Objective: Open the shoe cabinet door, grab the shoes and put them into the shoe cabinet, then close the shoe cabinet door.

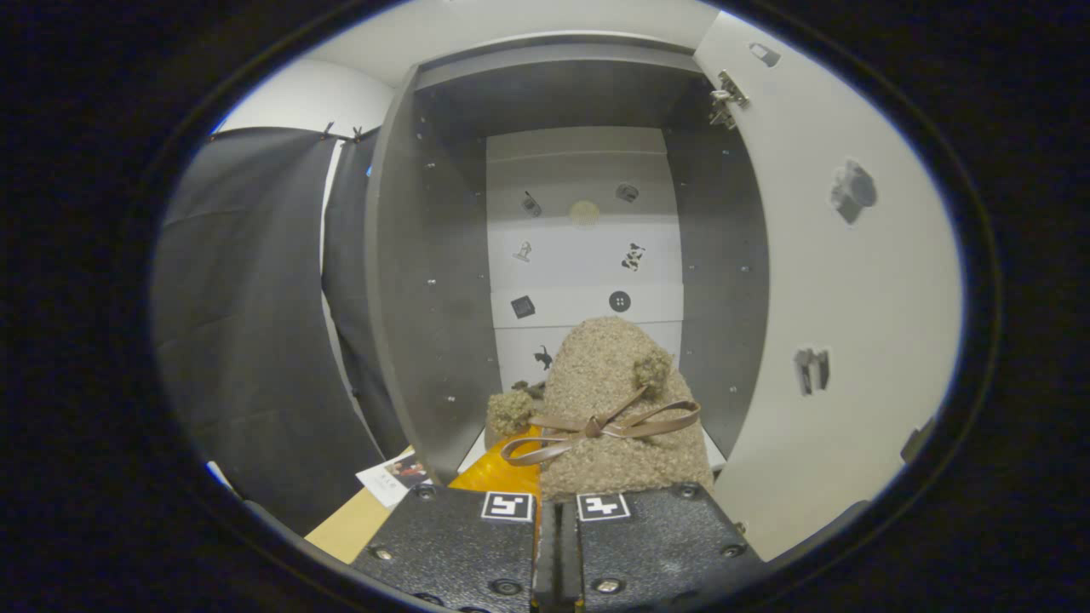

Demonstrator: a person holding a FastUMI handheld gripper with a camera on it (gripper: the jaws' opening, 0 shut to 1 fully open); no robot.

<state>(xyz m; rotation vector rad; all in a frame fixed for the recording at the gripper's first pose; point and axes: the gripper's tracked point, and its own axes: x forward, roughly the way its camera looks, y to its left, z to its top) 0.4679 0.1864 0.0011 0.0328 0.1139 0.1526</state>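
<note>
Off to the left hangs the booth's dark cloth wall (247, 340), and below it a bit of wooden counter (349, 528) with a small card or booklet (393, 478) lying on it. Next comes the shoe cabinet (426, 281), dark grey inside with a pale back panel dotted with little stickers. The gripper (558, 511) sits right at the cabinet mouth, jaws pressed close together and pinching the near end of a fuzzy tan shoe (609, 383), though the actual contact is hidden behind the jaw blocks. The shoe runs lengthwise straight away from the jaws, far end pointing into the cabinet, with a brown ribbon bow (600, 426) across its top. Just left of it there's something orange-yellow (507, 464), can't tell what. On the right, the cabinet door (834, 340) is swung wide open.
</note>
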